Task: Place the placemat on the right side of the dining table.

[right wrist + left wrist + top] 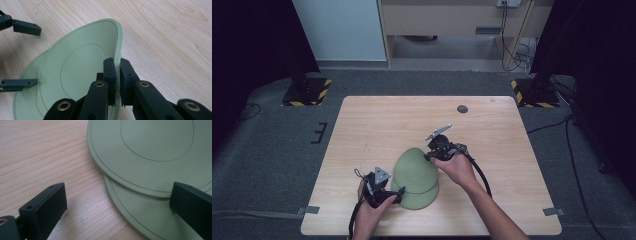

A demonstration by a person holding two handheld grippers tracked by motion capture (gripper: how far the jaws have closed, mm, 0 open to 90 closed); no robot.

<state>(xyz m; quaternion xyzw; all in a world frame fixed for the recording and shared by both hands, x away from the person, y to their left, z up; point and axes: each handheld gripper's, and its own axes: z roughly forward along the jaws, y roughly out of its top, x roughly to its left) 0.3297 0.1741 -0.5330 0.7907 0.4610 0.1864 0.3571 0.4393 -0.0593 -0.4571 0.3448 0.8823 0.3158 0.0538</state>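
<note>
1. Reaching in from the near edge of the wooden table [362,125], the person's left hand [371,214] holds the left gripper [388,196] low at the near-left side of two green plates.
2. In the left gripper view its jaws stand wide apart and released, one over bare wood, the other over the rim of the lower plate [130,217]; they grip nothing.
3. That lower plate [418,199] lies flat on the table near the front edge, a little right of the left gripper.
4. The upper plate [414,169] overlaps it on the far side. In the left gripper view the upper plate [150,152] rests with its near rim on the lower one.
5. The right gripper [433,156], held by the right hand [457,167], sits at the far-right rim of the upper plate.
6. In the right gripper view the right gripper [118,75] has its jaws clenched on the upper plate [82,75], one on each face of the rim, and that edge is tilted up off the table while the opposite edge stays low.
7. Farther off, a small dark round mark [462,108] sits near the table's far edge.
8. Beyond the table lies grey floor [262,150], with black stands on yellow-striped bases [307,92] at both far corners.
</note>
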